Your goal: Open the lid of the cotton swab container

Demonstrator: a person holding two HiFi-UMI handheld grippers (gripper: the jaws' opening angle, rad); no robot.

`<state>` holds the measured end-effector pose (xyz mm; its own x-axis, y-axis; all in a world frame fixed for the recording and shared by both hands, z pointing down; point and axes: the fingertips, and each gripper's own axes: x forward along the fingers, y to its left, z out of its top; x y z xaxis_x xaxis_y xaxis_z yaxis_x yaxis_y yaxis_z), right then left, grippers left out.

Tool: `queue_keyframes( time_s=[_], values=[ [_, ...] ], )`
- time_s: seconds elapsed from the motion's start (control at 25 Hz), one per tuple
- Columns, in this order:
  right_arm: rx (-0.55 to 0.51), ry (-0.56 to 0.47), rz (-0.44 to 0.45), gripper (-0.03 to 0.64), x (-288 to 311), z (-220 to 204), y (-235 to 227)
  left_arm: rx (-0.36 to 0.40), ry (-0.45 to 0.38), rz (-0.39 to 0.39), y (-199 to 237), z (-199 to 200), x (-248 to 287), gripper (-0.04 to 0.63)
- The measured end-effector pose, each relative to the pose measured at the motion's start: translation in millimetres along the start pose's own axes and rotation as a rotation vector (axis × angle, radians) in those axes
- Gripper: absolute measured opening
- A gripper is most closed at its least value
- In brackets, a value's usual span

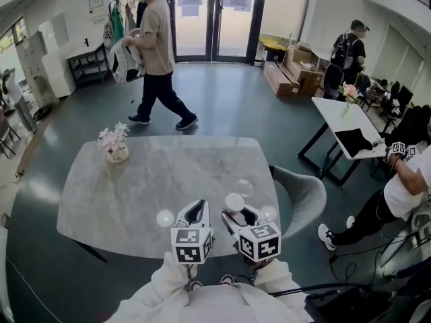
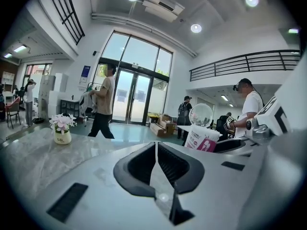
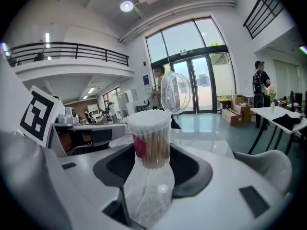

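From above, the left gripper [image 1: 196, 209] and right gripper [image 1: 241, 215] hang over the near edge of the marble worktop [image 1: 135, 180]. The left gripper view shows its fingers [image 2: 136, 169] pressed together, empty. The right gripper view shows its fingers [image 3: 192, 169] clamped on the cotton swab container [image 3: 150, 138], clear lid [image 3: 175, 93] flipped up.

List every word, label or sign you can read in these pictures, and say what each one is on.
"Life": it seems to read so, on the flower vase.
Label on the cotton swab container: pink and white print, too blurred to read.
Blue sign beside the glass doors: too small to read.
Square markers: black-and-white patterns only, no words.
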<state>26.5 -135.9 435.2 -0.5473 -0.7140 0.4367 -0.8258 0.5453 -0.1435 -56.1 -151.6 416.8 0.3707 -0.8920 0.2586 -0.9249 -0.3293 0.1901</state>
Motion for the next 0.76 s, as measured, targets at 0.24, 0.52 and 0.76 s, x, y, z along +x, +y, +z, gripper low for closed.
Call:
queue_keyframes(
  time_s=[0.24, 0.52, 0.76],
  values=[
    [0.002, -0.006, 0.006, 0.281, 3.5, -1.9, 0.4, -0.003, -0.004, 0.016, 3.7, -1.9, -1.5, 0.021],
    [0.003, -0.019, 0.01, 0.281, -0.5, -0.6, 0.6, -0.015, -0.007, 0.02, 0.0, -3.2, -4.9, 0.021],
    [-0.009, -0.026, 0.018, 0.281, 2.0, 3.1, -3.2, -0.014, -0.013, 0.013, -3.6, -0.6, 3.1, 0.021]
  ],
)
